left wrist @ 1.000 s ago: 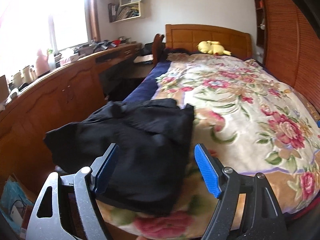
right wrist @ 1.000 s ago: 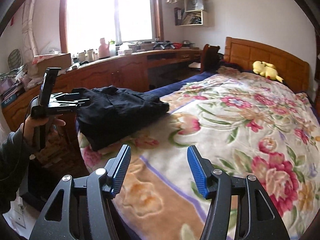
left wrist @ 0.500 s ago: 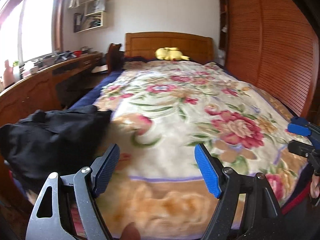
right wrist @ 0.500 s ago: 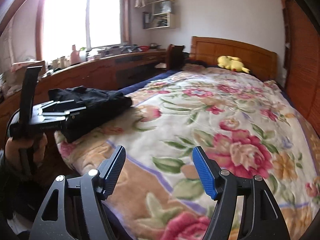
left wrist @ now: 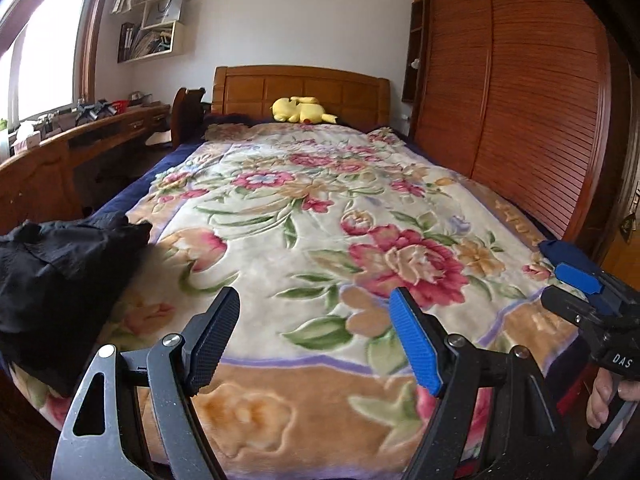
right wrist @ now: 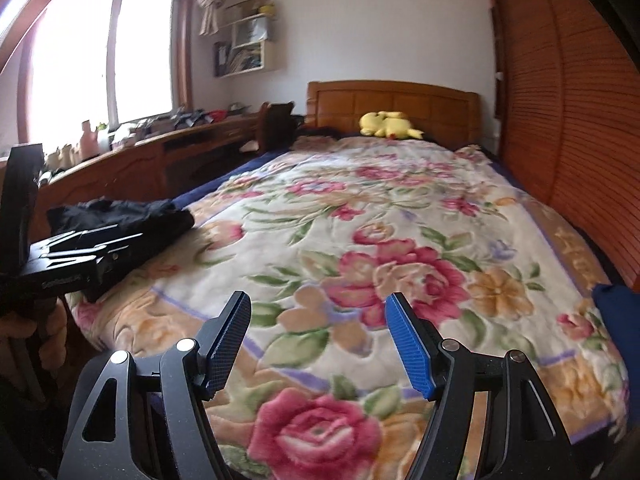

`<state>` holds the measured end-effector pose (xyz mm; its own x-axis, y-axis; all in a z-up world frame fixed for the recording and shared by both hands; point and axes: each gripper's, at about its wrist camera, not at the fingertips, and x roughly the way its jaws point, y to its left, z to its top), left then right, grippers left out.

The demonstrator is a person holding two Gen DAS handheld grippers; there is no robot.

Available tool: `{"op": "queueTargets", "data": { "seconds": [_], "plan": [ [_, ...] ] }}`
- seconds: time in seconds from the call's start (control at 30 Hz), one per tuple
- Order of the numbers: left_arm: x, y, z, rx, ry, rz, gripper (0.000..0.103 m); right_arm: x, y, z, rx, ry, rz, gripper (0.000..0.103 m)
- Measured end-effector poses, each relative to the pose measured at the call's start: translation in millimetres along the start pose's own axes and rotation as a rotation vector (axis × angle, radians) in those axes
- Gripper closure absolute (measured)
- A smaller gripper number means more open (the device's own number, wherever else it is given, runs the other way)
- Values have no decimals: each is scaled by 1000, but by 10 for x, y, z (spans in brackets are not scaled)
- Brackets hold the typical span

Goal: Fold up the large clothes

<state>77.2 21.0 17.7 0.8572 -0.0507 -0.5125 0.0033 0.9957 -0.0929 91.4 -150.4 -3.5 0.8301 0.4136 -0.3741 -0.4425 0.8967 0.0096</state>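
A folded black garment [left wrist: 60, 272] lies on the near left corner of the bed, on the floral blanket [left wrist: 320, 208]. My left gripper [left wrist: 314, 304] hovers open over the foot of the bed, right of the garment, with nothing between its fingers. My right gripper [right wrist: 318, 304] is open too and holds nothing, above the blanket's big roses. The right wrist view shows the black garment [right wrist: 120, 216] at the left, partly behind the left gripper [right wrist: 72, 256]. The right gripper [left wrist: 568, 290] shows at the right edge of the left wrist view, held by a hand [left wrist: 604, 400].
A yellow plush toy [left wrist: 300, 110] lies by the wooden headboard [left wrist: 300, 88]. A long wooden desk [right wrist: 140, 164] with clutter runs along the left under the window. A slatted wardrobe [left wrist: 520, 120] lines the right side. A dark blue cloth [right wrist: 616, 308] sits at the bed's near right corner.
Both grippers swung right, away from the black garment toward the bed's middle. The garment stayed on the left corner. The right gripper's fingers stand a little wider apart than before.
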Motion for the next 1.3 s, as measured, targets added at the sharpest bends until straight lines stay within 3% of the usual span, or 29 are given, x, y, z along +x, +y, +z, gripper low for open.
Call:
{"op": "queueTargets", "data": {
  "seconds": [0.4,0.53,1.3],
  "plan": [
    [-428,-396,94,66,-82,13,25,-664,199,85,37,-127,-107,30],
    [-466,-430,96,73,-89,2,25,-702,345,69,33,-128,-108,30],
    [-461,-434,57,51,-87,4,25,-530,95,-23,46,-121,-97,29]
  ]
}}
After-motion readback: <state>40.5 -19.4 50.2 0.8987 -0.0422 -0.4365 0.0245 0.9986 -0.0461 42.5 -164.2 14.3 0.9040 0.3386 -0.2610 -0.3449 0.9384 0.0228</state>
